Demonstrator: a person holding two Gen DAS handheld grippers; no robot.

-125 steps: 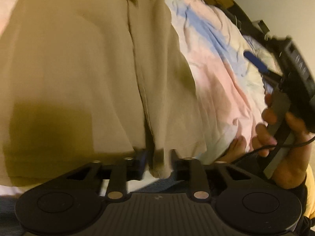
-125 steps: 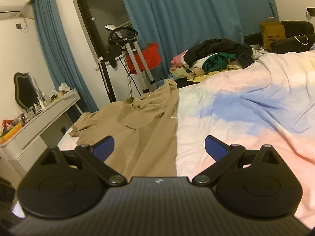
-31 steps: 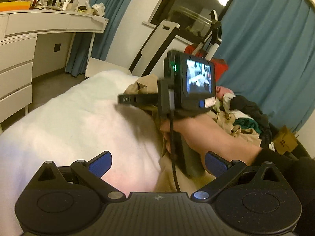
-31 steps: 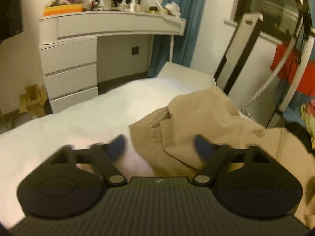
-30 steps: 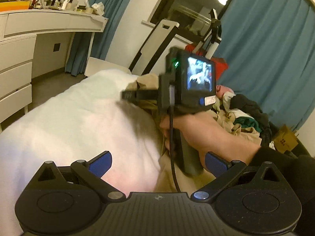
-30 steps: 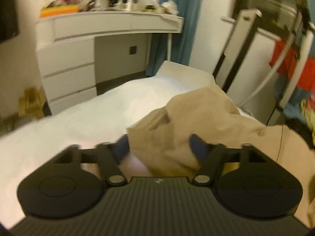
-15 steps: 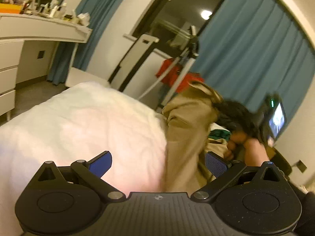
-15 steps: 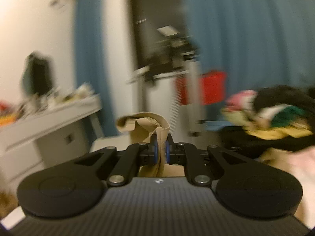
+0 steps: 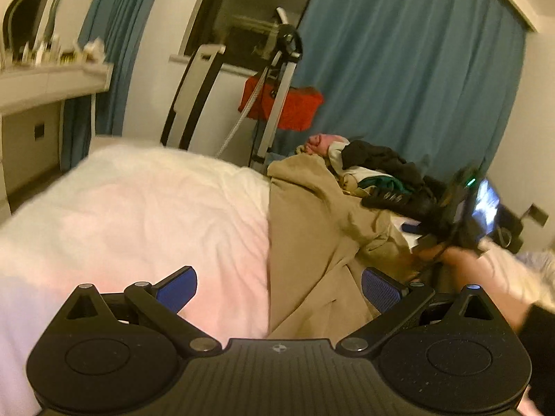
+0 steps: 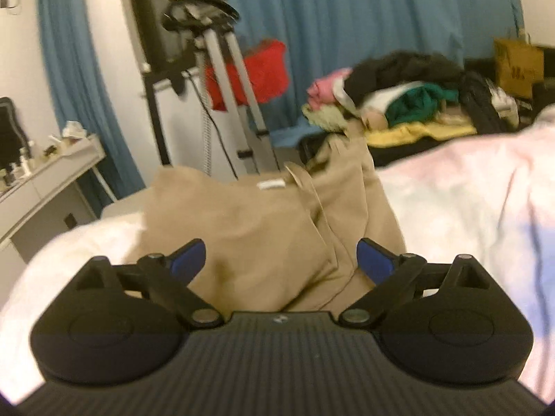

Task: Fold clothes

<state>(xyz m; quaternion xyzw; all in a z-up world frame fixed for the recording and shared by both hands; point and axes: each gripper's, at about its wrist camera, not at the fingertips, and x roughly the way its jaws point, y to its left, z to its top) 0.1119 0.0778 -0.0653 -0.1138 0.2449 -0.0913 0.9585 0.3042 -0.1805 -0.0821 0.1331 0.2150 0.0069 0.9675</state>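
A tan garment [image 9: 312,228] lies folded lengthwise on the pale bedspread [image 9: 156,215]. My left gripper [image 9: 279,286] hovers open over its near edge with nothing between the blue pads. In the left wrist view the right gripper [image 9: 412,209] is held by a hand at the far right, above the garment. In the right wrist view the tan garment [image 10: 263,228] spreads in front of my right gripper [image 10: 281,256], which is open and empty just above the cloth.
A heap of mixed clothes [image 10: 399,104] sits beyond the bed's far end. A metal stand with a red cloth [image 10: 249,69] stands before blue curtains. A white dresser [image 9: 41,79] lines the left wall. A brown paper bag [image 10: 517,66] is at the far right.
My right gripper, shut on a fold of the garment half a second ago, has let it go and now stands open. The garment's flap has come down folded over to the right.
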